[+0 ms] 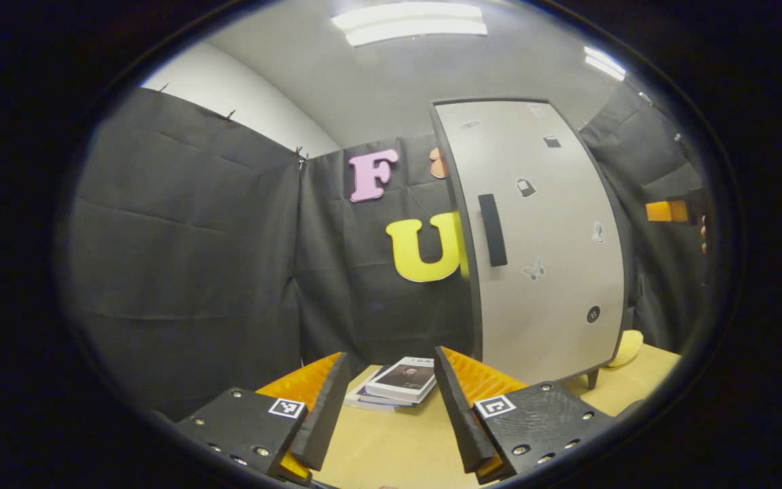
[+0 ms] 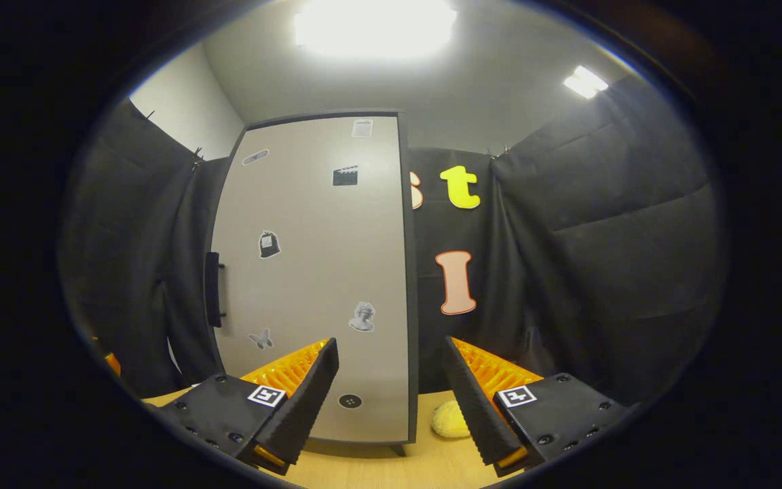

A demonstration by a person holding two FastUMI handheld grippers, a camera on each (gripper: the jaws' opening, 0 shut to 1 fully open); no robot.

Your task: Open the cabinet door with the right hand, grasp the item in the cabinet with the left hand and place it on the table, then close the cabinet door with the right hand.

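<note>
Left claw (image 1: 383, 401): hanging empty with fingers spread, low and left of the cabinet (image 1: 540, 238).
Books (image 1: 398, 384): lying on the worktop (image 1: 391, 448), just left of the cabinet's foot.
Handle (image 2: 212, 288): running upright along the cabinet door's left edge, up and left of the right claw (image 2: 391, 394).
Right claw: gaping, gripping nothing, facing the cabinet's lower right edge.
Nearer hand: seemingly the right, though needing to swing leftward.
Yellow lump (image 2: 450, 419): sitting right of the cabinet's foot, kind unclear.
Item: sitting hidden behind the shut door.
</note>
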